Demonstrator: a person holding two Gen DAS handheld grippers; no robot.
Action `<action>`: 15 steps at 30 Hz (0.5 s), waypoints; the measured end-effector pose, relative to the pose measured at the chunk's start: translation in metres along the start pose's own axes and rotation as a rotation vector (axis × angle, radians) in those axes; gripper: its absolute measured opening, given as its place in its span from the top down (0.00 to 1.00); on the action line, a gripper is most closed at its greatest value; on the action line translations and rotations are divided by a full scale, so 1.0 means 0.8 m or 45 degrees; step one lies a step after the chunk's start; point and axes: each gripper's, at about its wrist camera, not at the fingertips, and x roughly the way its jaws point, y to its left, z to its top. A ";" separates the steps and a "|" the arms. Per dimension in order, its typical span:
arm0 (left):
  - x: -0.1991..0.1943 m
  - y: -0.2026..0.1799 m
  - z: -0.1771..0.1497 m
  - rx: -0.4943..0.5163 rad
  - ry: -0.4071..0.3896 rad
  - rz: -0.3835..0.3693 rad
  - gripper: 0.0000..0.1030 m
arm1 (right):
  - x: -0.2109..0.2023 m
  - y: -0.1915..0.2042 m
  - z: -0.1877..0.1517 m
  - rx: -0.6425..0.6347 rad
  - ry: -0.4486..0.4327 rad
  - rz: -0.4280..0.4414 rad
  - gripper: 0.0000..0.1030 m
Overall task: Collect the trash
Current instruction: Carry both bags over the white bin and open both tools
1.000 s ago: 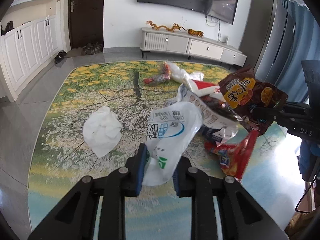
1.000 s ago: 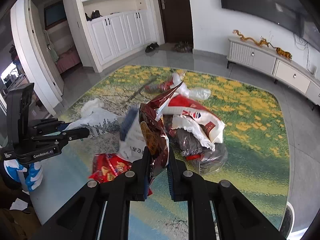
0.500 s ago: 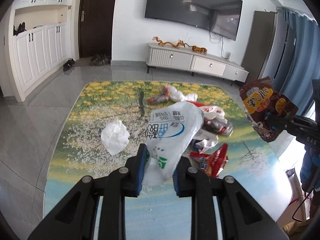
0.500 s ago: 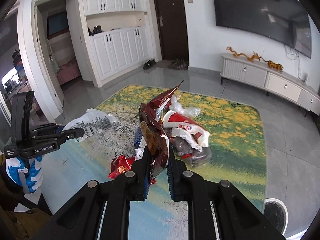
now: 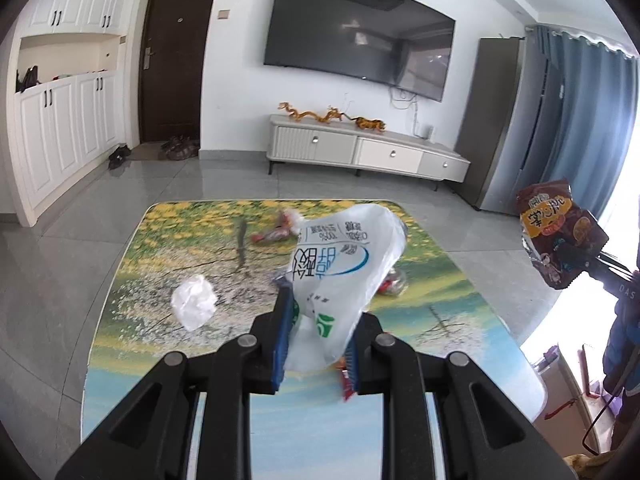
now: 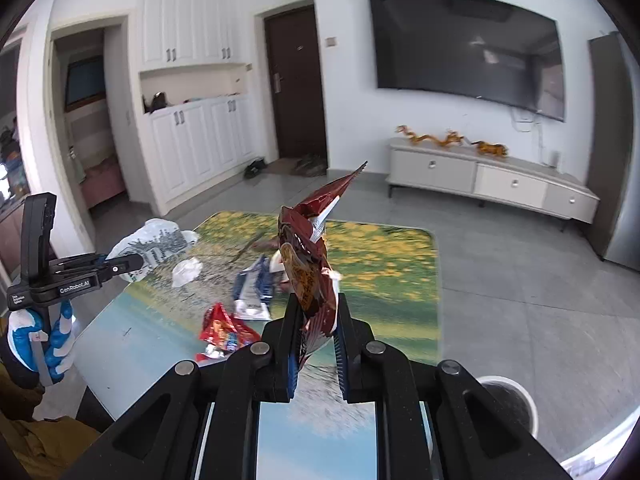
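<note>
Carriage is the step we judge to be in hand: both grippers hold a piece of trash lifted clear above the table, and neither piece has yet been dropped.

We record the left gripper (image 5: 316, 340) with its fingers drawn in on the lower part of a white plastic bag (image 5: 344, 264) printed in blue and green; the bag stands up out of the grip and hides part of the litter beyond it. The blue pads (image 5: 282, 332) press on the bag from both sides.

We record the right gripper (image 6: 318, 344) with its fingers clamped on the lower edge of a dark red snack packet (image 6: 310, 264), which rises upright and ends in a torn point. From the left wrist view the same packet (image 5: 560, 232) hangs well apart to the right, off the table edge.

Still on the table (image 5: 460, 340), which bears a printed tree scene, we note a crumpled white tissue (image 5: 194, 306), a red wrapper (image 6: 226, 330), a blue and white wrapper (image 6: 254, 288) and further litter at the far end, too blurred to name.

A white bin (image 6: 506, 404) with a dark inside stands on the floor, low to the right in the right wrist view. In our judgement the next move calls for carrying each piece over that bin, then parting the fingers above its mouth. Light film may cling to the pads.
</note>
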 end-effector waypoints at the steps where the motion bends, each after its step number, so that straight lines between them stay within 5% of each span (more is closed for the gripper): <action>1: -0.002 -0.007 0.002 0.011 -0.004 -0.009 0.79 | -0.008 -0.005 -0.003 0.013 -0.012 -0.018 0.86; 15: 0.035 -0.105 0.033 0.145 0.062 -0.141 0.79 | -0.072 -0.119 -0.065 0.288 -0.063 -0.230 0.86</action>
